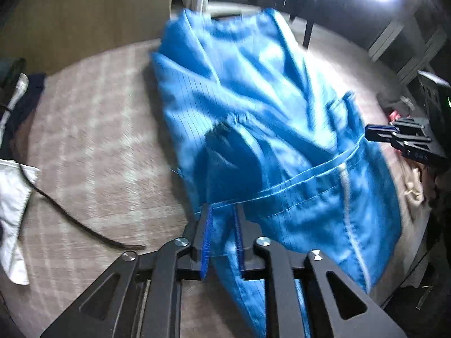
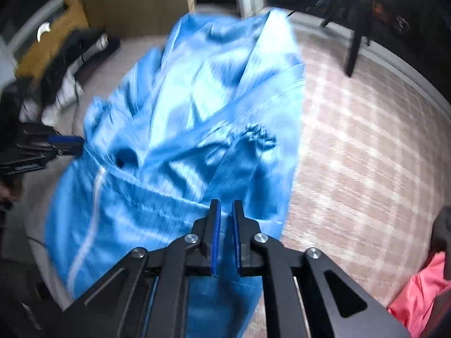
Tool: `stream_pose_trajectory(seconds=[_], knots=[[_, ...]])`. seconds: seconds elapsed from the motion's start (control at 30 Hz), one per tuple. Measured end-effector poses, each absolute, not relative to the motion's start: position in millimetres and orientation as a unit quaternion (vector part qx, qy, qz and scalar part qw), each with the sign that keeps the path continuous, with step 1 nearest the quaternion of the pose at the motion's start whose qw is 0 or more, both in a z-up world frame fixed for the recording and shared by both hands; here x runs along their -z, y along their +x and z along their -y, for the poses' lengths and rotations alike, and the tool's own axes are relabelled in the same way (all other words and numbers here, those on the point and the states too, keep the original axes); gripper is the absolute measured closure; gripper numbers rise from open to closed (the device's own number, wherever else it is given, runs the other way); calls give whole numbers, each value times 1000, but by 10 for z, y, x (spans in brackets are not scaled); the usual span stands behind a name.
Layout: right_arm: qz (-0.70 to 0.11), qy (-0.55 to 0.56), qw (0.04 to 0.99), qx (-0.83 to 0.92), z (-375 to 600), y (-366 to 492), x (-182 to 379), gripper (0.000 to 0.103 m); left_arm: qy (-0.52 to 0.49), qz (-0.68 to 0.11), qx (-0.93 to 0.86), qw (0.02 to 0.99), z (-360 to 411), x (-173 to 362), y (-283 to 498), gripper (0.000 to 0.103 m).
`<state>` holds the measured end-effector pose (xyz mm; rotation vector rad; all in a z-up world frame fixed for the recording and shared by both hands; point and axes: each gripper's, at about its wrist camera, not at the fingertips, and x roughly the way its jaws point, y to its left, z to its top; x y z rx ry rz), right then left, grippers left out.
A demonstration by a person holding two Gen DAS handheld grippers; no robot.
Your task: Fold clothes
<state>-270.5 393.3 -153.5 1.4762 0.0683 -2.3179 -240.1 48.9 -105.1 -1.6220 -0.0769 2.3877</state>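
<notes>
A blue pinstriped garment (image 1: 253,107) with a white zip lies crumpled on a pale checked surface (image 1: 93,129); the right wrist view shows the same blue garment (image 2: 180,129). My left gripper (image 1: 222,211) stands at its near hem with the fingers parted, and cloth hangs loosely through the gap. My right gripper (image 2: 225,208) has its pads nearly together, pinching the hem. The hem runs taut between the two grippers. The right gripper (image 1: 377,133) shows at the garment's right edge in the left wrist view, and the left gripper (image 2: 67,142) at its left edge in the right wrist view.
A white cloth (image 1: 14,202) and a dark strap (image 1: 73,219) lie to the left. Dark and white clothes (image 2: 64,64) are piled at the far left, and a pink garment (image 2: 420,301) sits at the near right. Black stand legs (image 2: 356,36) rise at the back.
</notes>
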Motion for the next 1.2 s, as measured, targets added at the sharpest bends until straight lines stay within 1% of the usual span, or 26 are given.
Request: stream_pose_trajectory(seconds=[0.03,0.07,0.1,0.13,0.2,0.27,0.33,0.37,0.43,0.47,0.53,0.57,0.6,0.67,0.7,0.83,0.93,1.07,1.2], knots=[[-18,516,203,832,-3962,-2626,1444,94,-551,25,-824,132,-470,995,-2337,74],[-12,505,212,837,-3992,-2548,1352,94,-548,24,-824,142,-480,981,-2285,73],[-6,493,220,842,-4022,-2470,1261,93,-546,22,-824,152,-491,968,-2233,70],[16,490,237,839,-4061,-2403,1240,93,-546,21,-822,161,-506,986,-2201,67],[65,502,263,821,-4107,-2367,1347,89,-574,21,-802,163,-540,1202,-2265,67],[63,538,239,806,-4086,-2443,1549,89,-604,27,-781,153,-521,1380,-2362,67],[56,577,208,788,-4059,-2532,1760,89,-603,40,-782,153,-422,1286,-2403,68],[68,578,204,787,-4097,-2540,1710,89,-595,37,-788,151,-355,1138,-2414,68],[87,558,206,799,-4204,-2505,1432,89,-572,30,-806,151,-187,765,-2443,68],[78,540,203,813,-4253,-2468,1211,89,-562,31,-813,151,-90,584,-2485,67],[43,507,189,840,-4326,-2435,768,86,-539,23,-831,138,116,196,-2615,66],[24,492,181,851,-4349,-2441,567,78,-529,15,-839,127,186,54,-2702,65],[5,478,175,861,-4356,-2490,405,70,-523,12,-843,124,232,-39,-2795,62],[-37,453,162,876,-4346,-2621,166,63,-510,13,-852,122,362,-146,-2994,60],[-51,448,159,878,-4330,-2731,149,63,-503,14,-855,122,392,-165,-3077,59],[-94,444,148,878,-4251,-3229,252,63,-511,0,-849,133,77,162,-3630,57],[-98,464,155,866,-4175,-3660,536,63,-527,-16,-839,138,-113,466,-3999,50],[-95,484,165,854,-4082,-4236,913,57,-547,-36,-825,139,-296,852,-4457,50],[-124,492,177,843,-3951,-4686,1231,56,-560,-48,-815,139,-373,1163,-4800,50]])
